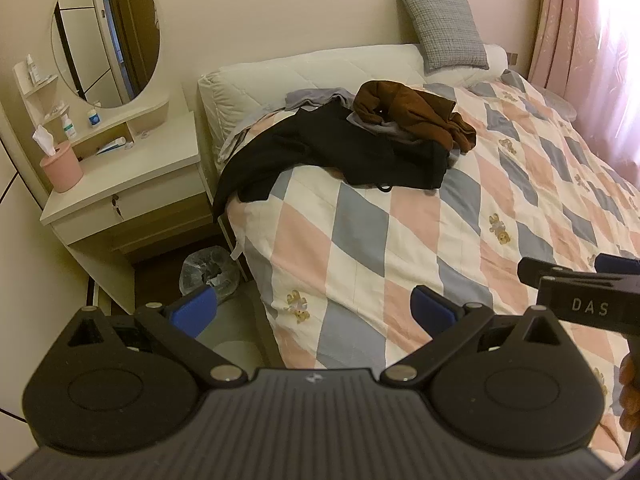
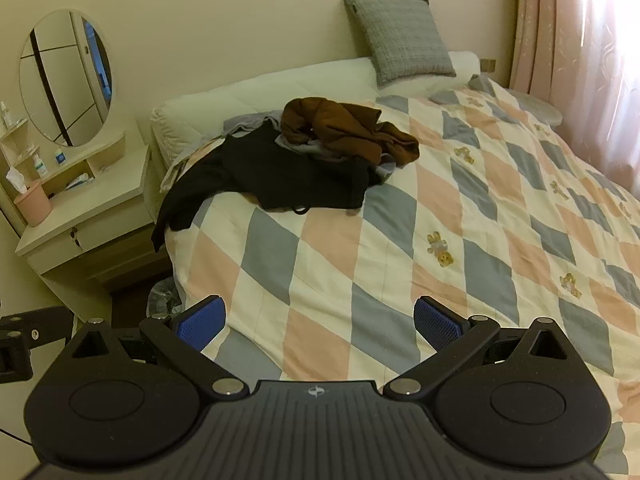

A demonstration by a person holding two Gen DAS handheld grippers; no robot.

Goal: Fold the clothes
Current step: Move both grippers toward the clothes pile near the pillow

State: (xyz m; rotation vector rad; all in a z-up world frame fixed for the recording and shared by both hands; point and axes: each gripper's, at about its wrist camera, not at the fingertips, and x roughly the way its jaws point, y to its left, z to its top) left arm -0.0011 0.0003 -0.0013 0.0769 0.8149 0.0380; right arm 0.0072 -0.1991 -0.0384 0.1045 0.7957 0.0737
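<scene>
I have both grippers raised over the near end of the bed, well apart from the clothes. My left gripper (image 1: 314, 312) has its blue-padded fingers spread wide with nothing between them, and my right gripper (image 2: 320, 322) is spread just as wide and equally empty. In the left wrist view the right gripper's black body also shows at the right edge, marked "DAS".

The clothes lie in a heap near the head of the bed, on the diamond-patterned quilt (image 1: 360, 240) with its small teddy-bear motifs. A black garment (image 1: 340, 148) is spread flattest, one part trailing over the left edge of the bed. A crumpled brown garment (image 1: 412, 114) rests on top of it toward the headboard, and grey fabric (image 1: 316, 98) shows beneath and behind both.

A grey checked cushion (image 1: 440, 28) leans against the wall above the white headboard pad (image 1: 300, 76). Left of the bed stands a white dressing table (image 1: 132, 184) with an oval mirror (image 1: 106, 32), a pink tissue holder (image 1: 60, 168) and small bottles. A lined waste bin (image 1: 208, 272) sits on the floor between table and bed. Pink curtains (image 1: 580, 32) hang at the right.
</scene>
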